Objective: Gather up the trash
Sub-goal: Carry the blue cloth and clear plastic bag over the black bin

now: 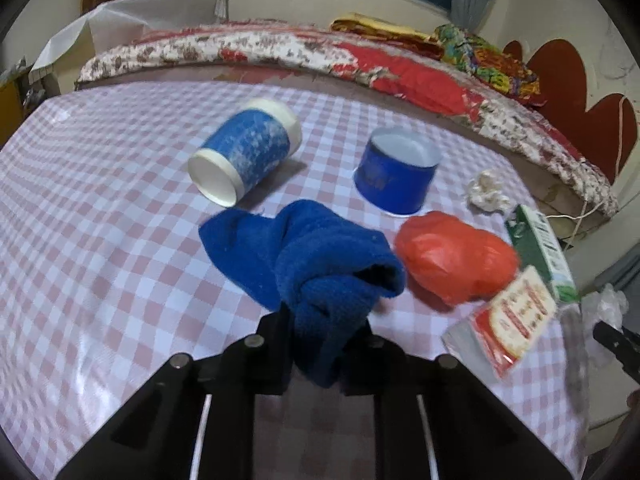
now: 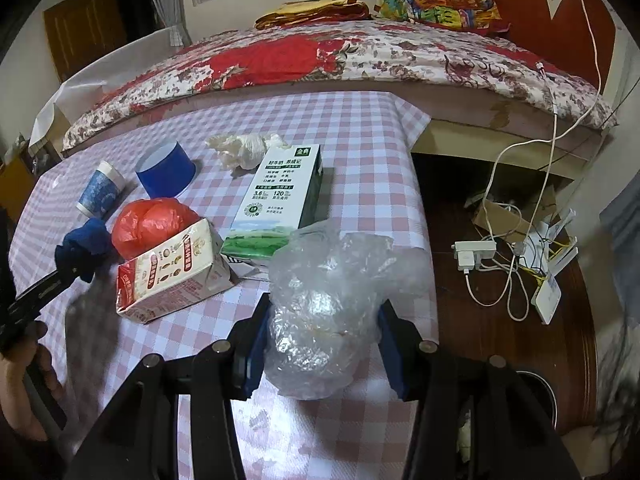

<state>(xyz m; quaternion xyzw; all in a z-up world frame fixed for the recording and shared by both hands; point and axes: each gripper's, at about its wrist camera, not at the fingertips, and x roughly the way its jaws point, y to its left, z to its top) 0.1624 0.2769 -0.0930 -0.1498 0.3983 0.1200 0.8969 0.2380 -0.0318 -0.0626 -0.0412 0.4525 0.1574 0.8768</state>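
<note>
- My left tongs (image 1: 326, 332) are clamped on a blue cloth (image 1: 320, 264); it bunches up betw. the fingers, with part of it lying on the checked surface (image 1: 100, 208).
- My right tongs (image 2: 324, 344) grip a clear crumpled plastic bag (image 2: 328, 304), held betw. the blue pads (image 2: 256, 344) above the surface edge.
- Trash on the surface, left wrist view: paper cup (image 1: 244, 152) on its side, open end toward me; blue tub (image 1: 396, 172) standing mouth-down just right of it; white tissue wad (image 1: 486, 192) further right.
- Red plastic bag (image 1: 456, 262) sits just right of the cloth, near it; can't tell if touching.
- Red-and-white carton (image 2: 172, 272) lies tilted against the red bag; green milk carton (image 2: 280, 196) lies flat beside it, near the surface's right edge.
- Behind the surface: bed (image 2: 360, 52) w/ floral cover.
- Right of the surface, lower down: white charger and cables (image 2: 476, 256) on a dark wood floor.
</note>
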